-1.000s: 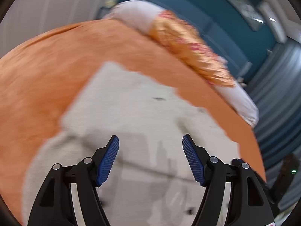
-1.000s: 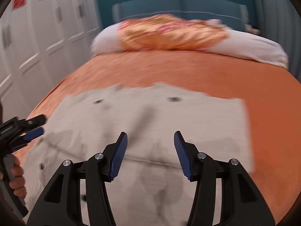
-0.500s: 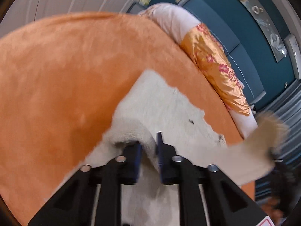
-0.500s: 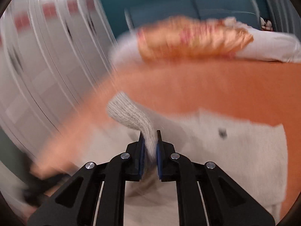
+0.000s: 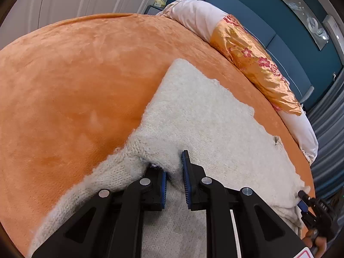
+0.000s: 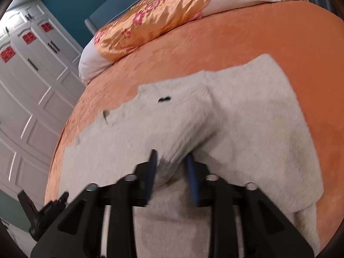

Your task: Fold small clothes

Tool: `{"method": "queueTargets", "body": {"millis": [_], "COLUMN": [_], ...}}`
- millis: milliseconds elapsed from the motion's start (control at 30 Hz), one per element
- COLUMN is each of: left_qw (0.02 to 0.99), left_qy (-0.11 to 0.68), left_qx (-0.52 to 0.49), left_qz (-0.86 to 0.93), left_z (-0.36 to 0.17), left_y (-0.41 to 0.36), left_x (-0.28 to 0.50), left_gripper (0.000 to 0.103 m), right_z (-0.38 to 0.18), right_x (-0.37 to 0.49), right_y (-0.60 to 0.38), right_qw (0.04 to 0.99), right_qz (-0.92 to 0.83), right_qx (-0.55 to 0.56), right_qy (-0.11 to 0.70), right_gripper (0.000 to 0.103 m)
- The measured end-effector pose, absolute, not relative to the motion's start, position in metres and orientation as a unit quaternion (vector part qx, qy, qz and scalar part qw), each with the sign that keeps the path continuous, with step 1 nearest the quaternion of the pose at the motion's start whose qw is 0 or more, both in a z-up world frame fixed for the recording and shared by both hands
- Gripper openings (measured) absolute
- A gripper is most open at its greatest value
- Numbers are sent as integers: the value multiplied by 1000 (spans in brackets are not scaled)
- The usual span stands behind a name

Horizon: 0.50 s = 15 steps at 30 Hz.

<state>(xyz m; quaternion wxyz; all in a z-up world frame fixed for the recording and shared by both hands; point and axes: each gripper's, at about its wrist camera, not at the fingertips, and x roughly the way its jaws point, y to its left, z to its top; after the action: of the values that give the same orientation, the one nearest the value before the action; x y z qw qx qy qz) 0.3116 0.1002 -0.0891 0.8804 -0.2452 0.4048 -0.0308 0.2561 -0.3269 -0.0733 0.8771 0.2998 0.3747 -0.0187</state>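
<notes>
Cream knitted garment [image 5: 206, 116], fuzzy loop texture, lies spread on the orange bedspread [image 5: 64, 81] of the bed, reaching toward the near edge; far hem ragged in outline, a small dark mark [image 6: 163, 99] near that hem in the right wrist view. Fabric mostly flat, but raised into a soft ridge at each pair of tongs. Left tongs [image 5: 174, 172]: jaws narrow and just eased slightly apart, a bunched fold of the knit between the blue pads; whether the pads press it I cannot tell. Right tongs [image 6: 172, 172]: jaws have just been opening, now moderately apart, a hump of the knit lying between them and not squeezed; this view is motion-blurred. Right tongs also show at the lower right edge of the left view, at the garment's side edge. At the head of the bed: a long white bolster [image 5: 193, 15] with a gold floral satin cover [image 5: 253, 60] over its middle. White panelled wardrobe doors [image 6: 32, 81] beside the bed; teal wall [image 5: 279, 17] behind.
</notes>
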Motion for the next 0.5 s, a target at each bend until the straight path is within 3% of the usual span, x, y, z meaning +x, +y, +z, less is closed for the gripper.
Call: {"method": "queueTargets", "body": {"millis": [133, 167, 200, 333, 400, 467, 500], "left_qw": [878, 878, 879, 890, 895, 890, 888], "left_qy": [402, 398, 390, 381, 389, 404, 407], "left_qx": [-258, -265, -271, -247, -218, -210, -212], "left_qz": [-32, -32, -35, -36, -30, -29, -29], "left_z": [-86, -82, -76, -61, -66, -79, -85], "left_y": [104, 106, 109, 110, 107, 106, 107], "left_x": [311, 309, 309, 315, 317, 318, 317], "left_gripper": [16, 13, 12, 9, 9, 9, 10], "right_z": [-75, -75, -71, -21, -36, -88, -95], "right_x": [257, 261, 262, 226, 227, 243, 240], "right_y": [-343, -344, -343, -345, -347, -352, -355], "right_qw": [870, 868, 868, 912, 908, 869, 869], "right_qz": [-36, -39, -36, 23, 4, -35, -26], "right_qx": [325, 318, 314, 312, 297, 279, 291], "right_qy": [369, 379, 382, 266, 296, 407, 400], "right_gripper": [37, 19, 6, 6, 6, 6, 6]}}
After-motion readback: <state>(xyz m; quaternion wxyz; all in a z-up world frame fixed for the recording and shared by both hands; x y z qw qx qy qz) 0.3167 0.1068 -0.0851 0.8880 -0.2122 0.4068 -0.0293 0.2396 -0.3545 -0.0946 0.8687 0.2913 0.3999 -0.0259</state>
